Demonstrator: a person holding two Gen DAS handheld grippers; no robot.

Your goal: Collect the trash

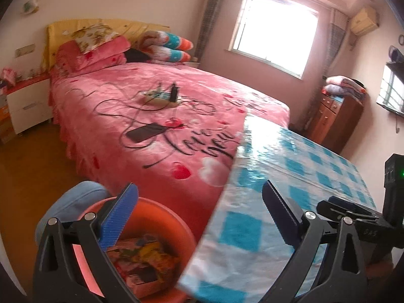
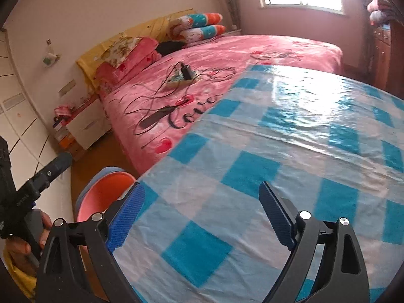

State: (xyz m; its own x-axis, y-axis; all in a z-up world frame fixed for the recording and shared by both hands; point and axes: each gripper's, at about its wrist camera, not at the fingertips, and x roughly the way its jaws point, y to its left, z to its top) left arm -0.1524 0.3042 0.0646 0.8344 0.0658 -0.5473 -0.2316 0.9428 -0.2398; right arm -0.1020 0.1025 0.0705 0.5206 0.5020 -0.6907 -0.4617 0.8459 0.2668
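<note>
An orange-pink bin stands on the floor beside the table, below my left gripper. Colourful wrappers and packets lie inside it. My left gripper is open and empty, straddling the table's left edge. The bin's rim also shows in the right wrist view. My right gripper is open and empty over the blue-and-white checked tablecloth. The other gripper shows at the right of the left wrist view and at the left of the right wrist view.
A bed with a pink cover stands behind the table, with a power strip, cables and a dark phone on it. A white nightstand is at the left. A wooden cabinet stands near the window.
</note>
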